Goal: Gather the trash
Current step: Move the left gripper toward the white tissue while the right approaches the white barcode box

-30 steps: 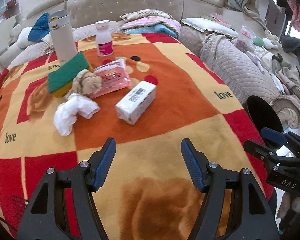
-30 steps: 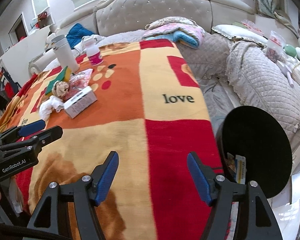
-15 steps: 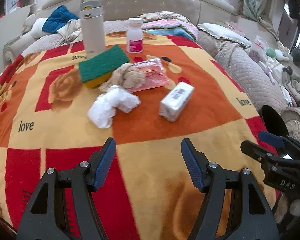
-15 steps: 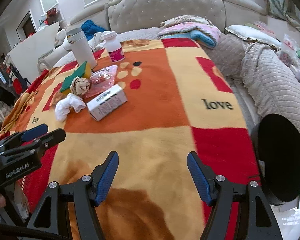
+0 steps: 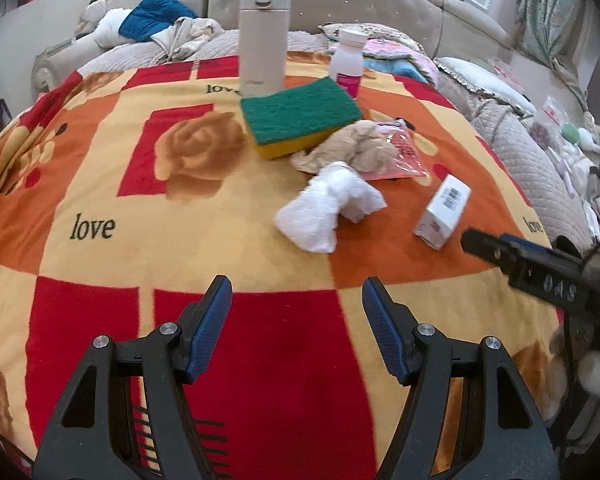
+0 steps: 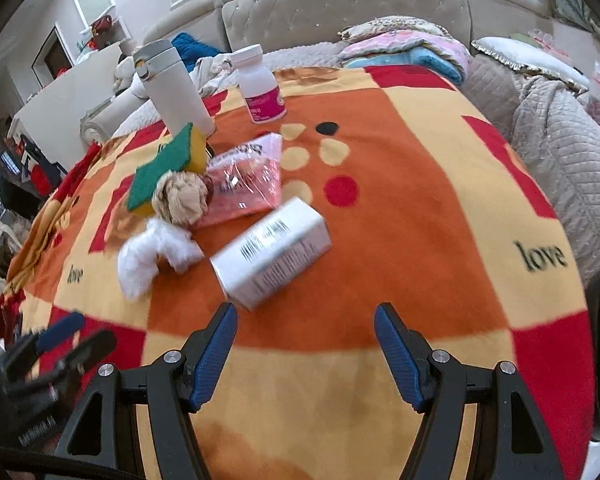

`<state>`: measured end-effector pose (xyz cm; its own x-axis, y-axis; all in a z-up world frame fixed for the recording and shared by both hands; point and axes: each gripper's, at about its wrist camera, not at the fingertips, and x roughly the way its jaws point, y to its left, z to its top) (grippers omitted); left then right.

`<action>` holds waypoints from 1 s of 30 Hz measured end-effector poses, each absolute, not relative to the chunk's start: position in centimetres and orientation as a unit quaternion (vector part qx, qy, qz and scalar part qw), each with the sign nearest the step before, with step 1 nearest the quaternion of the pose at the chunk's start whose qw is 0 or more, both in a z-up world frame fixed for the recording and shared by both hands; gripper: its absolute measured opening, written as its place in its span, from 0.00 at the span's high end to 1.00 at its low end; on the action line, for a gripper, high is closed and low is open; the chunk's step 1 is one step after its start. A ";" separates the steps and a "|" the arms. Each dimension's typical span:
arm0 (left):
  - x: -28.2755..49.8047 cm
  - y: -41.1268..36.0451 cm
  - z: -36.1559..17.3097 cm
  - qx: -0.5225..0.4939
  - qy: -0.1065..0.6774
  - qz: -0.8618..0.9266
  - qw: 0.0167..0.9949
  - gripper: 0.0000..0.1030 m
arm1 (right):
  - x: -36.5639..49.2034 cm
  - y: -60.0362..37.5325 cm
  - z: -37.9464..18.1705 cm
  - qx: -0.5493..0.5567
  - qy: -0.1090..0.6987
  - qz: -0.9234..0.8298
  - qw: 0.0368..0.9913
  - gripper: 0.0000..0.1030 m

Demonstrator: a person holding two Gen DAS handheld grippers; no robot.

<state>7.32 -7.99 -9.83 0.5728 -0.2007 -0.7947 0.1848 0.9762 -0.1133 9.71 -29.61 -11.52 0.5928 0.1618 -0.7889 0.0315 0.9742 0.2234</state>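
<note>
Left wrist view: the left gripper (image 5: pixel 296 300) is seen at the bottom centre with its jaws spread wide and nothing held, hovering over the blanket (image 5: pixel 100 200). Going left to right through the middle of the frame, a green-and-yellow sponge (image 5: pixel 300 116) is found just below a tall grey flask (image 5: pixel 264 32), then a crumpled white tissue (image 5: pixel 328 208) lying against a beige wad (image 5: pixel 360 148) that sits on a pink wrapper (image 5: pixel 404 156), then a white box (image 5: pixel 444 210) a bit apart. At the right edge the right gripper (image 5: pixel 496 246) is poked in.

Right wrist view: pretty blurry, but the right gripper (image 6: pixel 304 332) is shown released too, empty, with the white box (image 6: pixel 272 252) just above its left finger.
</note>
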 end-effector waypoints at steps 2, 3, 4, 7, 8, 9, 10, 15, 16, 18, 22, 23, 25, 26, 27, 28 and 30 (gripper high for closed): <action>7.5 -7.7 -9.9 -0.012 0.449 -0.107 0.887 0.35 | 10.8 -29.1 -11.3 0.113 0.448 0.039 0.886 0.33; 7.6 -7.5 -9.9 -0.014 0.449 -0.105 0.887 0.35 | 11.2 -28.8 -11.2 0.112 0.446 0.040 0.887 0.33; 7.8 -7.4 -9.9 -0.015 0.450 -0.105 0.887 0.35 | 11.7 -28.6 -11.0 0.111 0.445 0.039 0.888 0.33; 8.1 -7.2 -9.9 -0.019 0.451 -0.104 0.887 0.35 | 13.0 -28.2 -11.0 0.111 0.446 0.037 0.887 0.33; 8.1 -7.2 -9.9 -0.019 0.451 -0.103 0.887 0.35 | 13.3 -28.2 -11.1 0.113 0.447 0.038 0.887 0.33; 8.2 -7.2 -9.9 -0.019 0.451 -0.103 0.886 0.35 | 13.7 -28.1 -11.1 0.115 0.448 0.039 0.886 0.33; 8.3 -7.2 -9.9 -0.019 0.451 -0.103 0.886 0.35 | 14.0 -28.0 -11.3 0.115 0.449 0.039 0.885 0.33; 8.6 -7.3 -10.1 -0.019 0.453 -0.104 0.885 0.35 | 15.3 -27.5 -12.5 0.105 0.469 0.046 0.875 0.33; 8.6 -7.3 -10.1 -0.019 0.453 -0.104 0.885 0.35 | 15.4 -27.6 -12.7 0.108 0.472 0.050 0.874 0.33; 8.5 -7.3 -10.2 -0.018 0.454 -0.104 0.885 0.35 | 15.1 -28.0 -12.6 0.108 0.464 0.054 0.877 0.46; 8.7 -7.3 -10.4 -0.020 0.457 -0.103 0.883 0.35 | 14.4 -28.5 -12.2 0.096 0.465 0.070 0.877 0.59; 8.7 -7.3 -10.5 -0.021 0.457 -0.103 0.883 0.35 | 14.2 -28.6 -12.1 0.088 0.466 0.072 0.878 0.62; 8.9 -7.3 -10.5 -0.023 0.458 -0.103 0.883 0.35 | 13.8 -28.8 -11.7 0.075 0.467 0.077 0.878 0.66; 8.9 -7.3 -10.5 -0.024 0.459 -0.103 0.882 0.35 | 13.4 -29.0 -11.5 0.071 0.468 0.082 0.877 0.66; 8.9 -7.4 -10.6 -0.024 0.459 -0.104 0.882 0.35 | 13.2 -29.1 -11.4 0.068 0.469 0.085 0.877 0.66; 8.9 -7.5 -10.5 -0.024 0.460 -0.104 0.882 0.35 | 12.7 -29.4 -11.2 0.062 0.470 0.088 0.876 0.66; 9.0 -7.5 -10.6 -0.024 0.460 -0.106 0.881 0.35 | 12.0 -29.9 -11.2 0.054 0.475 0.092 0.873 0.66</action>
<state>9.02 -7.49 -10.57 0.5535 -0.2090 -0.8062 0.1649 0.9763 -0.1399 11.97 -29.85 -11.23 0.5309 0.2120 -0.8205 -0.1102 0.9773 0.1812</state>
